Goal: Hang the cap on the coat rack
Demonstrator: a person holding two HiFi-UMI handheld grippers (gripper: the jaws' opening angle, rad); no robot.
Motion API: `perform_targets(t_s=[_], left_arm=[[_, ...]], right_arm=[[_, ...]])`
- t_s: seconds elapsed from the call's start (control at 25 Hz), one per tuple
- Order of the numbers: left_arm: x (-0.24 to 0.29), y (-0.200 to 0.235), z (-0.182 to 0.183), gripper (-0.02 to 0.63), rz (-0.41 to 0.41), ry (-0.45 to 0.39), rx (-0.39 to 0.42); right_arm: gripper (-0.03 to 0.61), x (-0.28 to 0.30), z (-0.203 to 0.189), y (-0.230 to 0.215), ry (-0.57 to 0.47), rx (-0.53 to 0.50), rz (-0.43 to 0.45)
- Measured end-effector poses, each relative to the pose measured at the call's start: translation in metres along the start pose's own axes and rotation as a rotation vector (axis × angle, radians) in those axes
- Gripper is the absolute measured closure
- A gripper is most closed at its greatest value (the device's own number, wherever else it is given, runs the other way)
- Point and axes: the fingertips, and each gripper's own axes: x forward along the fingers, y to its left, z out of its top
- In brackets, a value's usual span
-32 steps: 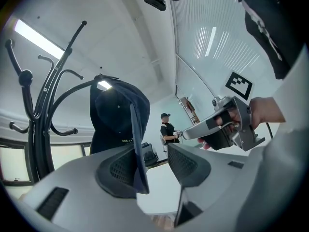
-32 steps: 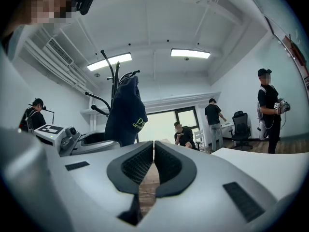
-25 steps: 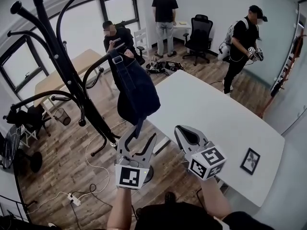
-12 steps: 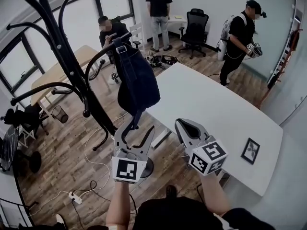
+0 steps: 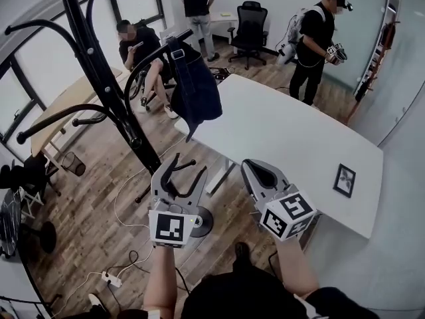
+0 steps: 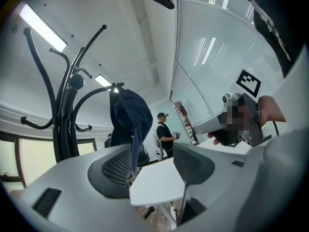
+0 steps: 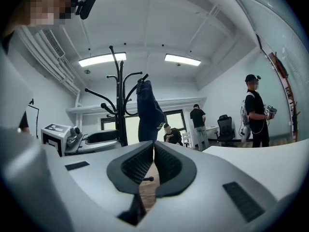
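A dark blue cap (image 5: 196, 88) hangs from a curved hook of the black coat rack (image 5: 113, 92), its strap dangling below it. My left gripper (image 5: 180, 168) is well short of the cap. Its jaws have just been opening, and they stand open with nothing between them. In the left gripper view the cap (image 6: 128, 117) hangs ahead beside the rack (image 6: 65, 124), beyond the left gripper (image 6: 152, 161). My right gripper (image 5: 255, 171) is shut and empty, level beside the left one. In the right gripper view the cap (image 7: 147, 110) hangs on the rack (image 7: 119, 100), past the right gripper (image 7: 153, 153).
A white table (image 5: 292, 145) stands right of the rack with a small framed picture (image 5: 345, 180) near its corner. Several people are at the back, one seated (image 5: 133, 42), one standing (image 5: 312, 35). An office chair (image 5: 249, 25) stands far off. Cables and a power strip (image 5: 109, 279) lie on the wooden floor.
Both grippers have drawn back from the cap. Its strap, earlier at the left jaws, now hangs free and apart from them. The left jaws stand wider.
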Motion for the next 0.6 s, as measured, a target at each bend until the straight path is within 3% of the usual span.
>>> perform_targets(t_s=[0.6], left_arm=[[-0.087,-0.015,0.006,0.344,-0.135,-0.067,-0.08]], right_arm=[[0.546,-0.05,-0.022,0.083,-0.01,-0.021,-0.136]])
